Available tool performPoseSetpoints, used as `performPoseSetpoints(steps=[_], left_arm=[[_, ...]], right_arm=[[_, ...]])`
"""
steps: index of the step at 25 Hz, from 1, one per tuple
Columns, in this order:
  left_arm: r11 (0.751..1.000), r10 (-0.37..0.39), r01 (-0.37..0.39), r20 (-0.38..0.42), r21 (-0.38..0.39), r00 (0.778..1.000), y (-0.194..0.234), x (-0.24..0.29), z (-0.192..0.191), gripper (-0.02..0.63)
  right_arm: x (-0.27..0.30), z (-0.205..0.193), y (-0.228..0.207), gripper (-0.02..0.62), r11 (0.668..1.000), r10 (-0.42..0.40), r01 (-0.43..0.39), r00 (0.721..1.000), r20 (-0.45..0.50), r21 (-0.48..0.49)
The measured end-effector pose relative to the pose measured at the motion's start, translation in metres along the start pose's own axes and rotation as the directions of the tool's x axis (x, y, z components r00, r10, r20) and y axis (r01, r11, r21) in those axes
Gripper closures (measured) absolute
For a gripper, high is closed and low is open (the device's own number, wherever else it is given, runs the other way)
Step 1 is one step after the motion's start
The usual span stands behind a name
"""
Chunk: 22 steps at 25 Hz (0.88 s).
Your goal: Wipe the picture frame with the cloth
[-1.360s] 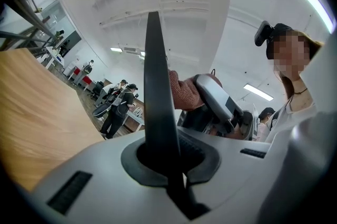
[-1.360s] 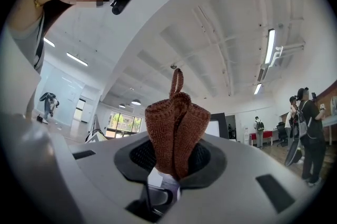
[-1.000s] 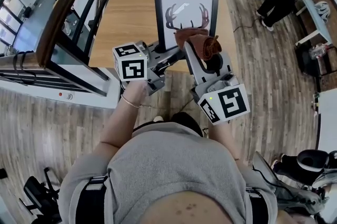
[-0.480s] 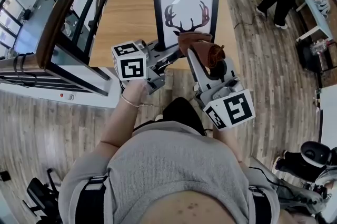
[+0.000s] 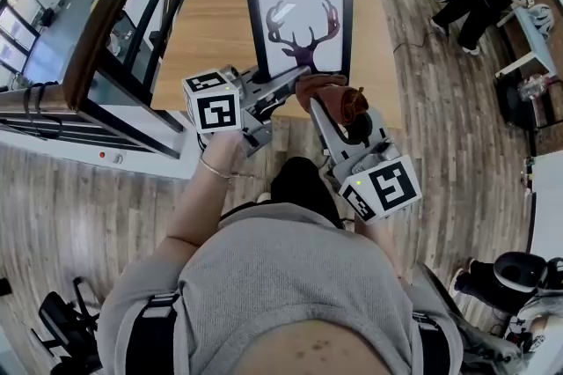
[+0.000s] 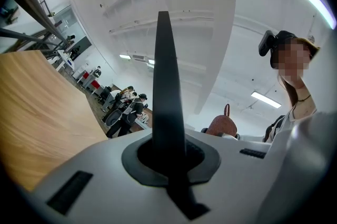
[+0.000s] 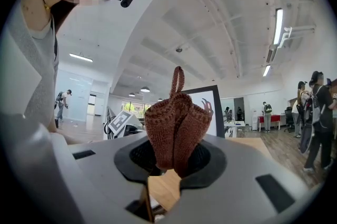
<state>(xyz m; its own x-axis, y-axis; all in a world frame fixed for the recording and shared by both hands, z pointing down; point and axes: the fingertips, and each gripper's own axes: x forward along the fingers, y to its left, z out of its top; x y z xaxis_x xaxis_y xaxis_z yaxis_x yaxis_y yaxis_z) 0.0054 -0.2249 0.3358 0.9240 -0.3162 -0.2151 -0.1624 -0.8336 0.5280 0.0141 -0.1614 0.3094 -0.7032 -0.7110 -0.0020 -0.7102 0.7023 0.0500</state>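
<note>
Wooden table (image 5: 207, 21), open office beyond. Right gripper (image 7: 171, 162) is clamped on a bunched brown cloth (image 7: 176, 123). The picture frame (image 7: 209, 107) stands just ahead of it; contact unclear. Left gripper (image 6: 164, 91) is closed on nothing, its tip near the frame's lower edge. Best to press the cloth flat and sweep evenly, with the left gripper bracing against tipping.

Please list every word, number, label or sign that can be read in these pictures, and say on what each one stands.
No text can be read in any view.
On the left marker cube of the left gripper: square patterns only, no letters.
On the right marker cube of the right gripper: the same.
On the picture frame: an antler drawing, no caption.
</note>
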Motion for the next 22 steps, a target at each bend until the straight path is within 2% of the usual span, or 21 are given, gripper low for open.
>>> performPoseSetpoints(steps=[3, 6, 9, 11, 13, 17, 20, 22], left_arm=[[1.0, 0.009, -0.009, 0.001, 0.002, 1.0, 0.002, 0.0, -0.002, 0.588], [1.0, 0.013, -0.013, 0.009, 0.002, 1.0, 0.001, 0.0, 0.0, 0.588], [1.0, 0.018, -0.018, -0.007, 0.002, 1.0, 0.0, 0.0, 0.0, 0.588], [1.0, 0.014, -0.014, -0.019, -0.001, 1.0, 0.001, 0.001, -0.002, 0.588], [1.0, 0.011, -0.01, -0.038, 0.012, 0.999, 0.001, 0.0, -0.004, 0.588], [0.999, 0.0, 0.002, -0.061, 0.037, 0.998, -0.002, 0.0, -0.003, 0.588], [0.999, -0.01, 0.013, -0.066, 0.047, 0.998, -0.003, -0.001, -0.002, 0.588], [0.998, -0.016, 0.02, -0.068, 0.052, 0.998, -0.004, -0.001, -0.002, 0.589]], right_arm=[[-0.003, -0.003, 0.0, 0.499, 1.0, 0.025, -0.025, 1.0, -0.014, 0.018], [-0.005, 0.011, 0.0, 0.499, 0.999, 0.043, -0.043, 0.999, -0.004, -0.022], [-0.005, 0.04, -0.008, 0.499, 0.998, 0.035, -0.032, 0.998, 0.049, -0.06], [-0.002, 0.064, -0.019, 0.499, 0.997, 0.013, -0.003, 0.993, 0.121, -0.078], [0.003, 0.092, -0.032, 0.499, 0.995, -0.018, 0.039, 0.977, 0.215, -0.093], [0.009, 0.143, -0.054, 0.499, 0.985, -0.076, 0.129, 0.924, 0.376, -0.118], [0.016, 0.166, -0.067, 0.499, 0.974, -0.093, 0.175, 0.888, 0.451, -0.144], [0.023, 0.169, -0.075, 0.499, 0.967, -0.102, 0.199, 0.877, 0.469, -0.162]])
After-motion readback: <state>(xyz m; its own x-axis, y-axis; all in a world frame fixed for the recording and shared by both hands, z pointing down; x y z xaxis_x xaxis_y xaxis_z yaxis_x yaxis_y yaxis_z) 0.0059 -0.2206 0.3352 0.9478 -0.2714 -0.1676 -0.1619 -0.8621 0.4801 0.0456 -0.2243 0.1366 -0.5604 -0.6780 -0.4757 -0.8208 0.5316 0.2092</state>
